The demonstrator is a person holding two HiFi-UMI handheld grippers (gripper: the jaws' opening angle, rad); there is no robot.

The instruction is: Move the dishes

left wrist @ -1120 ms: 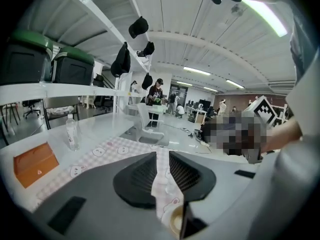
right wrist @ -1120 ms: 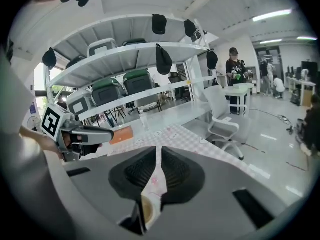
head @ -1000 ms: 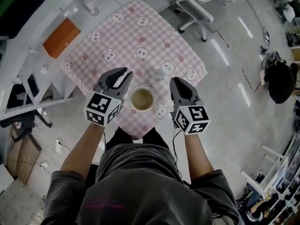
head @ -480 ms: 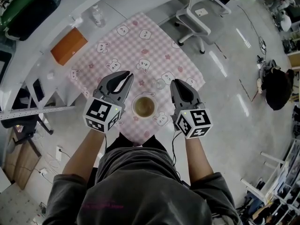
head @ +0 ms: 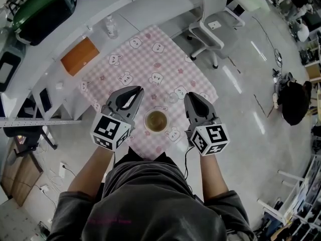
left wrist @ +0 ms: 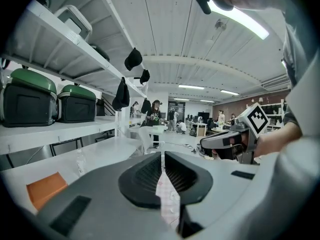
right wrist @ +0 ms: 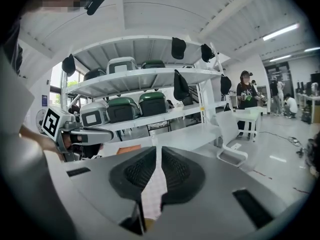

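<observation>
A bowl [head: 156, 120] with brownish contents stands near the front edge of the pink checked tablecloth [head: 145, 54]. A small clear glass [head: 172, 98] sits just behind it. My left gripper [head: 136, 90] hovers high above the table, left of the bowl. Its jaws have just been closing and now meet with nothing between them [left wrist: 163, 156]. My right gripper [head: 189, 95] hangs at the same height to the bowl's right, shut and empty [right wrist: 159, 151]. Neither touches the dishes.
An orange box [head: 79, 55] and a water bottle [head: 111, 26] lie on the white shelf surface behind the table. A white office chair [head: 215, 14] stands at the far right. Shelves with green-lidded cases [right wrist: 150, 104] run along the wall.
Both grippers have risen away from the table, which now looks smaller and lower. The left gripper's jaws went from open to closed. The bowl has stayed put.
</observation>
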